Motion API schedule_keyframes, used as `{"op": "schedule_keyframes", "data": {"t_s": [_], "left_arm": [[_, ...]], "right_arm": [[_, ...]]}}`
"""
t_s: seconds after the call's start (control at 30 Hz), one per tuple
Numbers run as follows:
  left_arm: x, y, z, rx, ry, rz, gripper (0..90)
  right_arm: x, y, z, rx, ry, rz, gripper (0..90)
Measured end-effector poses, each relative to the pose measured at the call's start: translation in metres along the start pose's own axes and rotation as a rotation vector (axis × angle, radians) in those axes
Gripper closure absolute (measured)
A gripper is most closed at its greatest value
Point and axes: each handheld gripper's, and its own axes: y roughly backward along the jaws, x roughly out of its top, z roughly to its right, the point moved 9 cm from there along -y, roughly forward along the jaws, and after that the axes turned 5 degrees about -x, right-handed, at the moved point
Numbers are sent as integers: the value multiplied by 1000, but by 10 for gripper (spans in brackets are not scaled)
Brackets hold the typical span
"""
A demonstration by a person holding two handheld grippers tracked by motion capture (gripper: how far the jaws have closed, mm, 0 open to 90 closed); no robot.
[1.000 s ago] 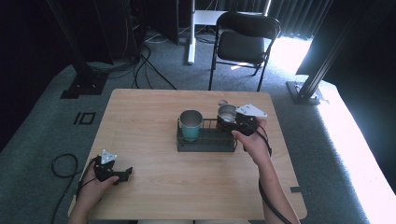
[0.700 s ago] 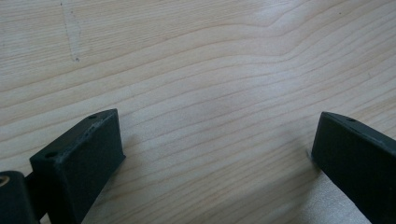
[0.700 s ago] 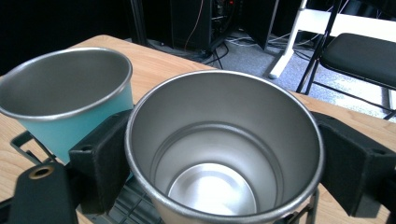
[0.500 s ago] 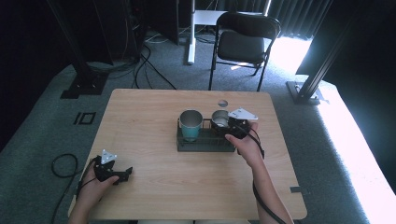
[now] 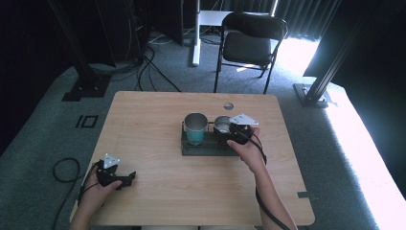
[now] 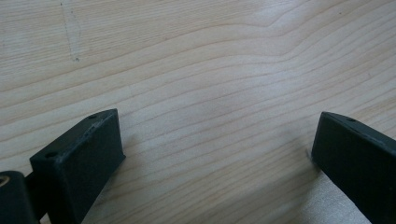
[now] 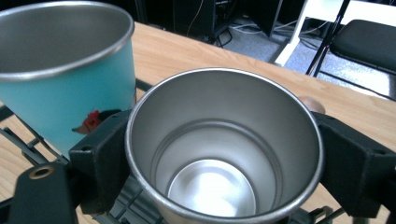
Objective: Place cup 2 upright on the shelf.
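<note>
Your right hand-held gripper (image 7: 219, 154) clamps the steel cup (image 7: 224, 144) upright in the dark rack (image 5: 210, 146) mid-surface, right of the teal cup (image 5: 195, 127); your left hand-held gripper (image 6: 215, 154) rests wide open, near-left.

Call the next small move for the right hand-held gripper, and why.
Probably lower the steel cup straight down until it seats in the dark rack, then open. The right hand-held gripper has a jaw on each side of it, upright, close beside the teal cup that stands there; whether it is seated is unclear.
</note>
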Motion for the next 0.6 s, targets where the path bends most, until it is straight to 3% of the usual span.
{"op": "schedule_keyframes", "data": {"t_s": [0.3, 0.6], "left_arm": [[0, 0, 0, 0, -1, -1, 27], [0, 0, 0, 0, 0, 0, 26]], "right_arm": [[-10, -6, -3, 6, 10, -34, 129], [-10, -6, -2, 10, -15, -32, 126]]}}
